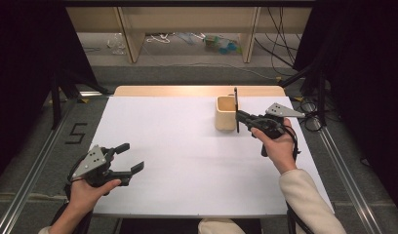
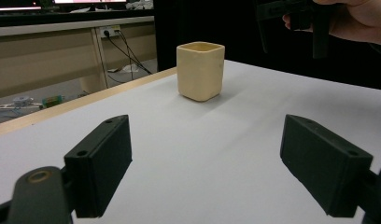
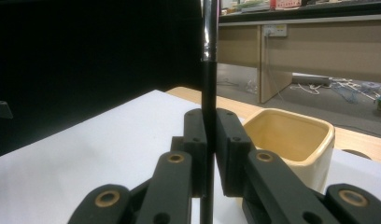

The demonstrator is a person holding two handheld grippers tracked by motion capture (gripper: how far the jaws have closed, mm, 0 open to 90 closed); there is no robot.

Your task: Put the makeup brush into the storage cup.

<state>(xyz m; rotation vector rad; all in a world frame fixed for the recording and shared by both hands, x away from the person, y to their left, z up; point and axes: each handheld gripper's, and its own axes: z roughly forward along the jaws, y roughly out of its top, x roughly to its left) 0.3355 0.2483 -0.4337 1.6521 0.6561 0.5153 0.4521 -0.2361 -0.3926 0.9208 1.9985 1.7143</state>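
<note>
A cream square cup (image 1: pixel 226 113) (image 2: pixel 201 70) (image 3: pixel 291 140) stands upright on the white table toward the back right. My right gripper (image 1: pixel 238 117) (image 3: pixel 209 140) is shut on a thin black pen-like stick (image 1: pixel 236 108) (image 3: pixel 208 88), held upright just beside the cup's right rim. The stick's upper part is shiny and runs out of the top of the right gripper view. My left gripper (image 1: pixel 129 157) (image 2: pixel 216 168) is open with nothing between its jaws, held at the table's front left, pointing toward the cup.
The white table (image 1: pixel 187 161) has a wooden strip along its far edge (image 1: pixel 197 90). Behind it are wooden desk legs (image 1: pixel 131 36) and cables on the floor. Black stands flank both sides. A "5" mark (image 1: pixel 76 133) is on the floor at left.
</note>
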